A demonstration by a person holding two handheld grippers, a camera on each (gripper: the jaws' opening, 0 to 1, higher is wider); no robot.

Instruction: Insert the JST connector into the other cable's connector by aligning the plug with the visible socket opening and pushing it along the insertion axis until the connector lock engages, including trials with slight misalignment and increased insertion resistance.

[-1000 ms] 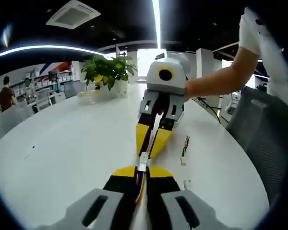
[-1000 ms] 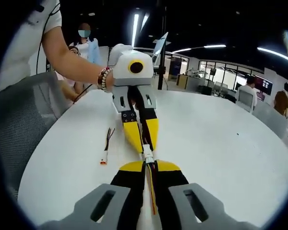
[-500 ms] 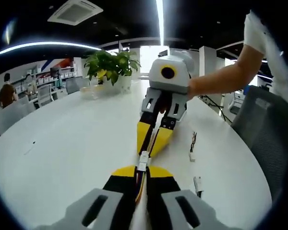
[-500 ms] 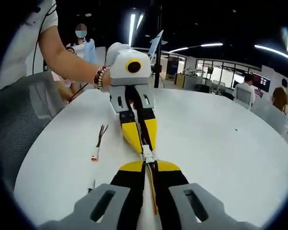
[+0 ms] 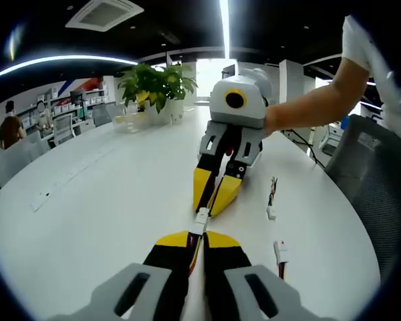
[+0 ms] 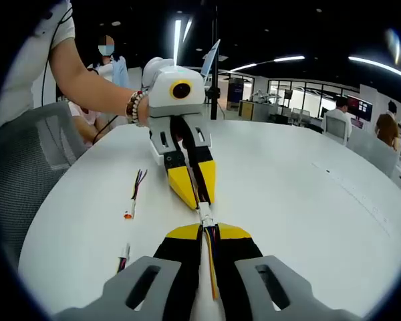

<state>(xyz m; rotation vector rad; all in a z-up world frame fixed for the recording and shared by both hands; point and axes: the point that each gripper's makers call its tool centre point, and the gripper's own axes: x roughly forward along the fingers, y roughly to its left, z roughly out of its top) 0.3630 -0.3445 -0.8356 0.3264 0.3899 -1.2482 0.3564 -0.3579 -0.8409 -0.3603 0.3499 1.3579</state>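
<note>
In the left gripper view, the left gripper (image 5: 195, 242) has its jaws clenched on a wire bundle, with the white JST connector (image 5: 201, 217) projecting just past the yellow jaw tips. The right gripper (image 5: 214, 199) meets it head-on, its jaws likewise clenched on the mating cable. The connector sits between the two sets of tips, raised above the white bench (image 5: 107, 207). In the right gripper view, the same junction appears as a small white body (image 6: 205, 215) between the right gripper (image 6: 207, 234) below and the left gripper (image 6: 192, 194) above, with red and yellow leads running back between the near jaws. The two halves appear touching; whether the lock has engaged cannot be determined at this size. For the step in hand, keep both grippers collinear so that the push runs straight along the insertion axis. Correct any tilt before adding force. Apply steady pressure, not a jab, since side load could bend the pins or let the wires slip in the jaws. Two spare leads lie on the bench beside the work: a near one (image 5: 281, 253) and a farther one (image 5: 271, 200). Beyond, a potted plant (image 5: 154, 83) stands at the bench's far end.
</note>
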